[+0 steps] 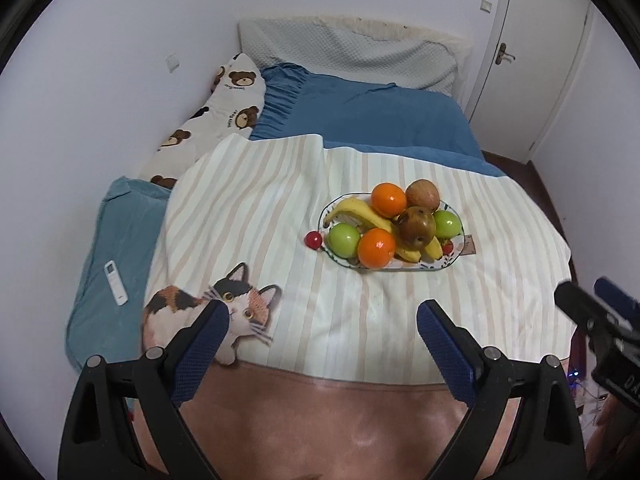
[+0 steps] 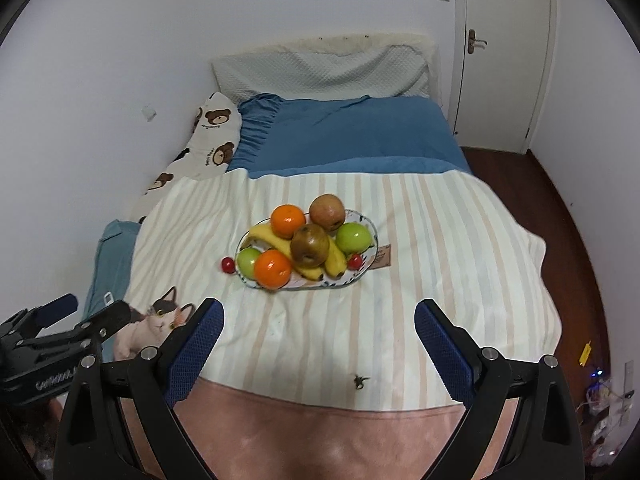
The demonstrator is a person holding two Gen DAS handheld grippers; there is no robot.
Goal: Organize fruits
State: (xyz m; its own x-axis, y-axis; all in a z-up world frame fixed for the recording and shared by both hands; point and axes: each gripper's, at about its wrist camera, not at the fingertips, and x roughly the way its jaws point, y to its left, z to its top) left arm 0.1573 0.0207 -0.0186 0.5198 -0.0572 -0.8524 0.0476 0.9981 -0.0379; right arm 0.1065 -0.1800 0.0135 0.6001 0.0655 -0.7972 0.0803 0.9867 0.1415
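Note:
An oval glass plate (image 1: 459, 256) (image 2: 370, 224) sits on the striped blanket on the bed. It holds bananas (image 1: 362, 210) (image 2: 276, 242), two oranges (image 1: 376, 248) (image 2: 273, 268), two green apples (image 1: 343, 239) (image 2: 353, 238), two brownish apples (image 1: 416, 226) (image 2: 310, 244) and a small red fruit (image 2: 354, 261). Another small red fruit (image 1: 313, 239) (image 2: 228, 265) lies on the blanket just left of the plate. My left gripper (image 1: 322, 316) is open and empty, well short of the plate. My right gripper (image 2: 319, 316) is open and empty too.
A white remote (image 1: 116, 282) lies on a teal cushion (image 1: 108, 248) at the left. A cat print (image 1: 216, 312) marks the blanket's near left. Blue bedding (image 1: 372, 116) and pillows lie behind the plate. A white door (image 2: 504, 52) and dark wood floor (image 2: 560, 216) are at right.

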